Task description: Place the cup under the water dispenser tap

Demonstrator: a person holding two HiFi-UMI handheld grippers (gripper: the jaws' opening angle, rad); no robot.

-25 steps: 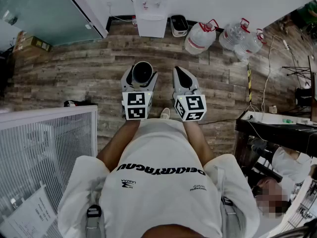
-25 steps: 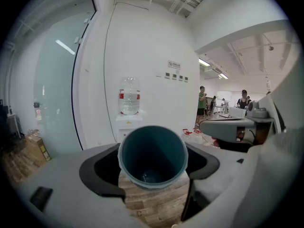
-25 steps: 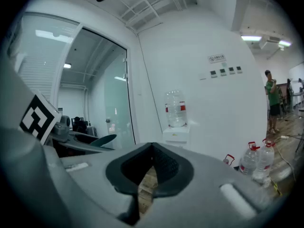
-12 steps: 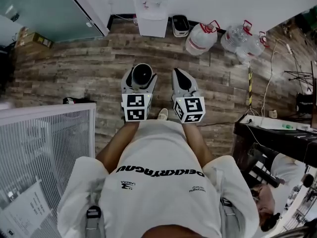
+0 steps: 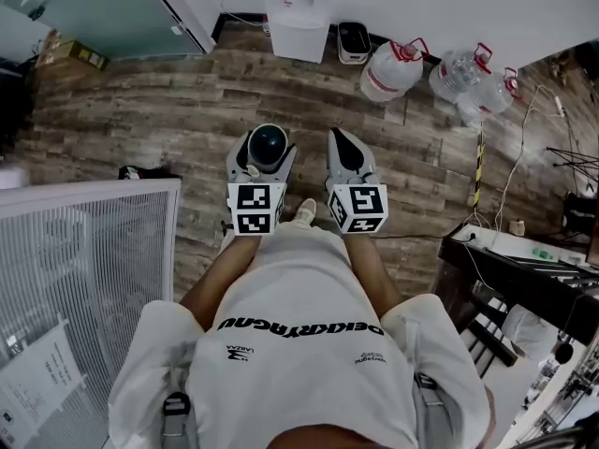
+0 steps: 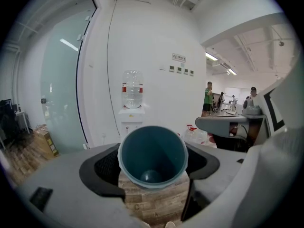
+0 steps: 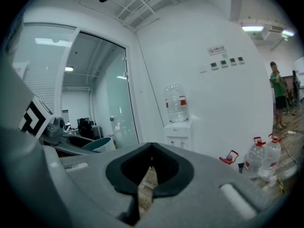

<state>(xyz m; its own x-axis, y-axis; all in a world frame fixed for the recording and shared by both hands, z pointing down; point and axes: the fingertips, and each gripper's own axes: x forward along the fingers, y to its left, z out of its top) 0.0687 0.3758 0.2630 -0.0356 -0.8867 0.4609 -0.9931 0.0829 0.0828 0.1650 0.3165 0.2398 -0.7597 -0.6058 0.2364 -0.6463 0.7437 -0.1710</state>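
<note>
A teal cup (image 6: 153, 156) sits between the jaws of my left gripper (image 5: 265, 150), which is shut on it; its open mouth faces the camera in the left gripper view. From the head the cup (image 5: 268, 143) shows as a dark round rim. My right gripper (image 5: 343, 151) is held beside it, shut and empty, its tips meeting in the right gripper view (image 7: 151, 156). The white water dispenser (image 5: 301, 12) stands against the far wall, straight ahead; it shows with a bottle on top in the left gripper view (image 6: 131, 113) and the right gripper view (image 7: 178, 127).
Several large water bottles (image 5: 440, 68) lie on the wooden floor right of the dispenser, with a small bin (image 5: 354, 42) between. A glass partition (image 5: 103, 12) is at far left, a white wire rack (image 5: 84, 279) near left, a dark desk (image 5: 524, 269) at right. People (image 6: 209, 99) stand far off.
The person has walked forward: the dispenser and bottles have slid up and right in the head view. Both grippers keep their pose, the cup still held in the left one.
</note>
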